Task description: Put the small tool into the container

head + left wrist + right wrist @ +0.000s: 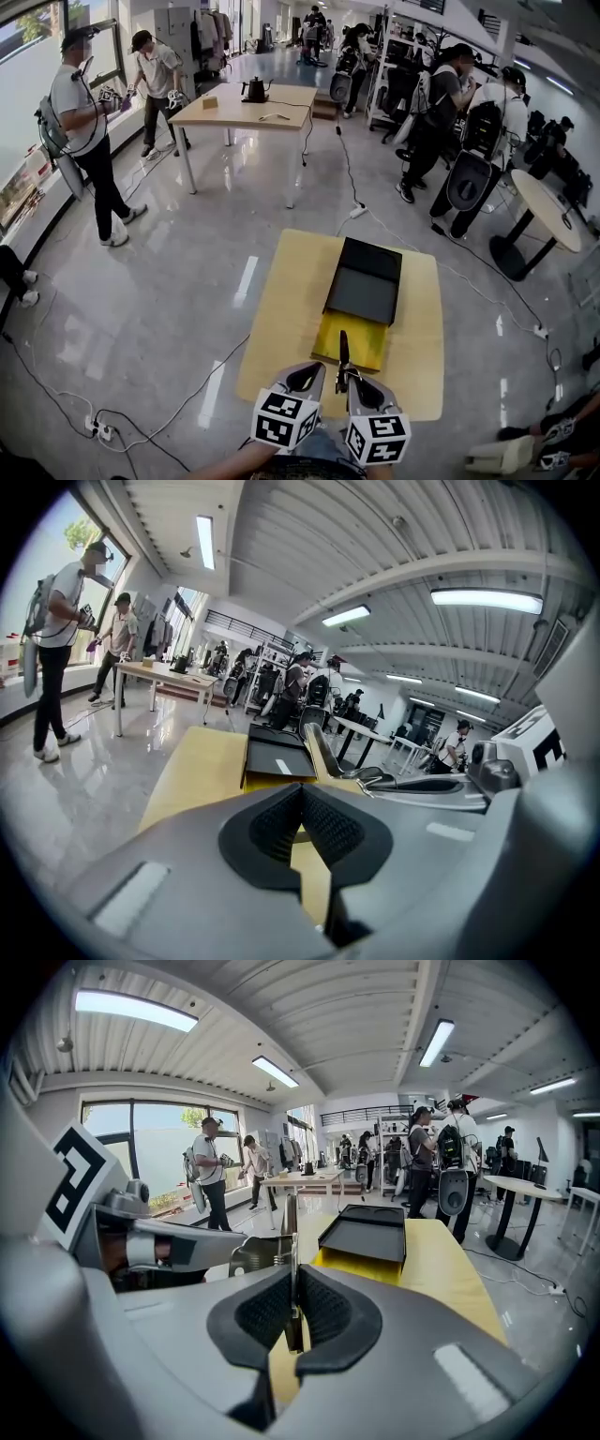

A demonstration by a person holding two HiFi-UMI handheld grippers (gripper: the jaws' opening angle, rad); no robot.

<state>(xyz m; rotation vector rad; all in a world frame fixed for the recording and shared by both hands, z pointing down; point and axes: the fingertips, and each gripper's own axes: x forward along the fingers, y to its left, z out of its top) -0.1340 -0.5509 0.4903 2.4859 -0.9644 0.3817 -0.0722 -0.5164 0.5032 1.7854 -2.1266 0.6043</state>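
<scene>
Tool (290,1239) tight in right claw (293,1288), left claw (302,803) fully closed on itself

1. The left tool (302,806) is held low, its jaws closed together on nothing.
2. The right tool (292,1302) sits close beside it, its jaws clamped on a thin blade (291,1227).

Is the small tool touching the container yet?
Apart. The right gripper view shows the small tool raised, with a strip of table between it and the container.
</scene>
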